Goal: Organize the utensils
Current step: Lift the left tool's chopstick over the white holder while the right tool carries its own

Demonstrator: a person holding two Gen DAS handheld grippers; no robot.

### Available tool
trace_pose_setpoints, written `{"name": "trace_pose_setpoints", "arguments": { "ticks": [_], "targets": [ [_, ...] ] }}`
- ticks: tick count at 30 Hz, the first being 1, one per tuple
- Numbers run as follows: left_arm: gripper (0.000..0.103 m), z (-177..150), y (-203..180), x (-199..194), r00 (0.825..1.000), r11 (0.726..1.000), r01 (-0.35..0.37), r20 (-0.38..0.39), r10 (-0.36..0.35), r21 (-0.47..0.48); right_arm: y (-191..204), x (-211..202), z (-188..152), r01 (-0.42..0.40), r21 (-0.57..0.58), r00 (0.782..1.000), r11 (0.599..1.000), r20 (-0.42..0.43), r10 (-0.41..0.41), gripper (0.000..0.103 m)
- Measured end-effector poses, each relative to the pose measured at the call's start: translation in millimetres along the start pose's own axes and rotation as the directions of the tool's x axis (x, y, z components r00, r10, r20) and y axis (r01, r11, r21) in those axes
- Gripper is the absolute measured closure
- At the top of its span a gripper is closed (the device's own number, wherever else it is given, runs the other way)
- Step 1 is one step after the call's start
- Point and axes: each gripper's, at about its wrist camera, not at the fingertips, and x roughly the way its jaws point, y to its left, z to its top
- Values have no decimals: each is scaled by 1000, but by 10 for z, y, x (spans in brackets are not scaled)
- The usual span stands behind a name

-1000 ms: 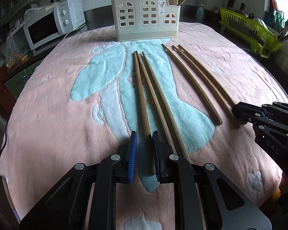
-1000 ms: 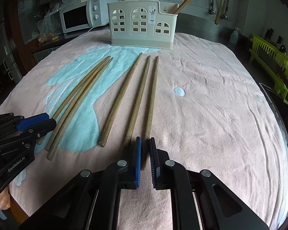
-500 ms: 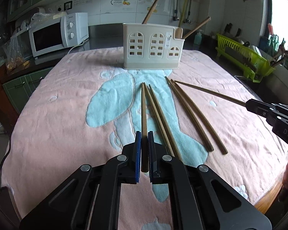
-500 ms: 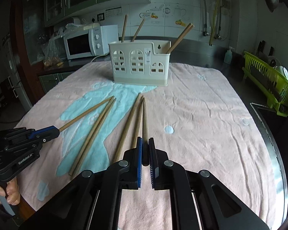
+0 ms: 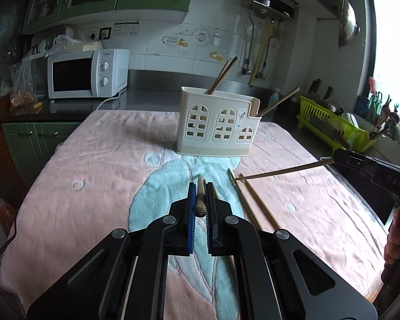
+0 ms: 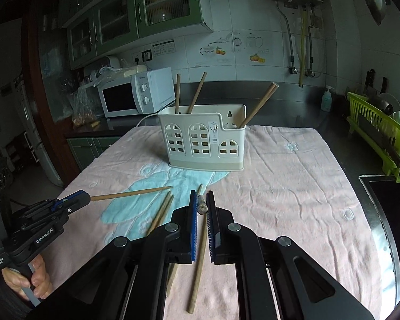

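Note:
My left gripper (image 5: 200,200) is shut on a wooden chopstick (image 5: 200,196) and holds it lifted above the pink towel (image 5: 93,186), pointing at the cream utensil holder (image 5: 217,128). My right gripper (image 6: 201,206) is shut on another chopstick (image 6: 201,205), also lifted; that chopstick shows in the left wrist view (image 5: 282,170). The left gripper's chopstick shows in the right wrist view (image 6: 130,193). The holder (image 6: 202,144) has several chopsticks standing in it. More chopsticks (image 5: 250,205) (image 6: 197,264) lie on the towel.
A white microwave (image 5: 88,73) stands on the counter at the back left. A green dish rack (image 5: 333,122) stands at the right. The towel's right edge meets a metal counter rim (image 6: 378,229).
Both grippers closed on a chopstick each and raised them off the towel, tilting up toward the holder. The remaining chopsticks stayed on the towel.

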Motion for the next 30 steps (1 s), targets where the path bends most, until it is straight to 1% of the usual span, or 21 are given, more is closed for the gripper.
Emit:
{"name": "trace_pose_setpoints", "arguments": {
  "ticks": [4, 7, 13, 16, 19, 23, 26, 30],
  "targets": [
    [98, 85, -10, 107, 1000, 1000, 6, -4, -6, 0, -13, 39, 159, -6, -11, 1000, 1000, 11, 7, 96],
    [98, 206, -2, 112, 1000, 1000, 22, -5, -22, -8, -74, 41, 309, -23, -10, 1000, 1000, 18, 23, 96],
    [98, 644, 19, 157, 999, 999, 38, -6, -38, 1, -186, -71, 791, -18, -51, 998, 999, 52, 20, 96],
    [98, 899, 35, 189, 999, 999, 46, 7, -46, 0, -273, -126, 1071, -27, -69, 998, 997, 52, 31, 96],
    [98, 1131, 35, 227, 999, 999, 37, 17, -37, 16, -353, -186, 1333, -45, -80, 998, 996, 51, 49, 96],
    [98, 1505, 3, 238, 998, 999, 17, 58, -19, 43, -417, -188, 1613, -34, -103, 999, 994, 36, 38, 96],
    [98, 1847, -22, 203, 994, 999, 10, 107, -16, 51, -456, -127, 1780, -27, -111, 999, 993, 17, 30, 96],
    [98, 2252, -88, 152, 981, 998, -19, 195, 6, 65, -470, 17, 1907, -8, -132, 1000, 991, -14, 6, 96]
  ]
}}
